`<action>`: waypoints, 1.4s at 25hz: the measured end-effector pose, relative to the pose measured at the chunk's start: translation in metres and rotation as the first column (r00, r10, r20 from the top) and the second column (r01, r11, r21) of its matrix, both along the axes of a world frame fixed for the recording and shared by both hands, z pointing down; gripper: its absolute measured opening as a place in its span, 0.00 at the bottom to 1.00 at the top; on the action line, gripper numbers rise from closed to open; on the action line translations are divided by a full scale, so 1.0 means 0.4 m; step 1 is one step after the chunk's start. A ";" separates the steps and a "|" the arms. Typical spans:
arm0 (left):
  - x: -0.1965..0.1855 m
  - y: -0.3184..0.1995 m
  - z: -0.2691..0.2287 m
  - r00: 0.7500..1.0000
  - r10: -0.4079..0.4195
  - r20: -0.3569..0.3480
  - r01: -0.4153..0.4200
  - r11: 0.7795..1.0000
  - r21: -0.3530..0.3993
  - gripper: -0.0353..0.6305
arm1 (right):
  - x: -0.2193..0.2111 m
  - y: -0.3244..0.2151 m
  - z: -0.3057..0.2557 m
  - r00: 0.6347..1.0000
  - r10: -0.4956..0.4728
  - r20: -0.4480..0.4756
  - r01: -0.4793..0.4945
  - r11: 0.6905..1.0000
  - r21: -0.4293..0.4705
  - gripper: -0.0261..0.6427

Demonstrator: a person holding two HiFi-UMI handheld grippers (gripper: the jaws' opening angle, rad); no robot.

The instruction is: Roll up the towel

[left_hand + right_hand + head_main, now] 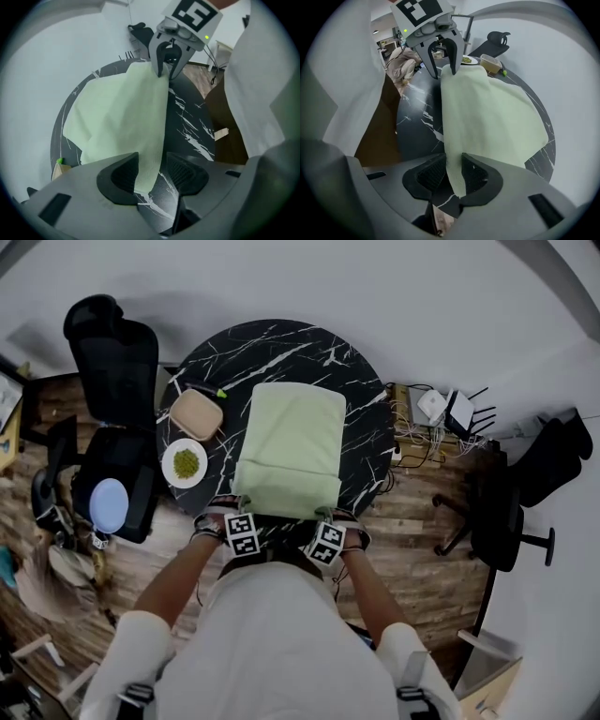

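A pale green towel (pixel 291 451) lies on a round black marble table (pixel 366 371). Its long axis runs straight away from the person, with the far short edge flat and the near short edge at the table's front rim, between two hand-held grippers. The left gripper (pixel 153 174) has its fingers partway apart around the towel's near left corner, cloth against one pad and a sliver of gap at the other, while the right gripper (pixel 453 171) pinches the near right corner.
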State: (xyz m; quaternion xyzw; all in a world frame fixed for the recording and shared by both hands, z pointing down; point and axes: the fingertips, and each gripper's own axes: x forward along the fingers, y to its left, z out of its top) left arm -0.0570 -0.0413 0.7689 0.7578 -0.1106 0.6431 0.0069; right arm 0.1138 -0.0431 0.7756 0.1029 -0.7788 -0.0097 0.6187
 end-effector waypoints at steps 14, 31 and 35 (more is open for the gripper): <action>-0.016 0.201 -0.041 0.995 0.048 -0.085 -0.070 0.957 -0.283 0.07 | 0.016 0.146 -0.058 0.999 -0.050 0.020 0.052 0.985 -0.164 0.05; -0.031 0.134 -0.201 0.989 -0.004 -0.146 -0.031 0.972 -0.234 0.07 | 0.009 0.089 -0.237 0.996 0.001 0.095 0.014 0.987 -0.161 0.05; -0.034 -0.012 -0.200 0.993 -0.020 -0.117 0.008 0.995 -0.097 0.07 | 0.001 -0.039 -0.220 0.998 -0.007 0.062 0.010 0.998 -0.061 0.06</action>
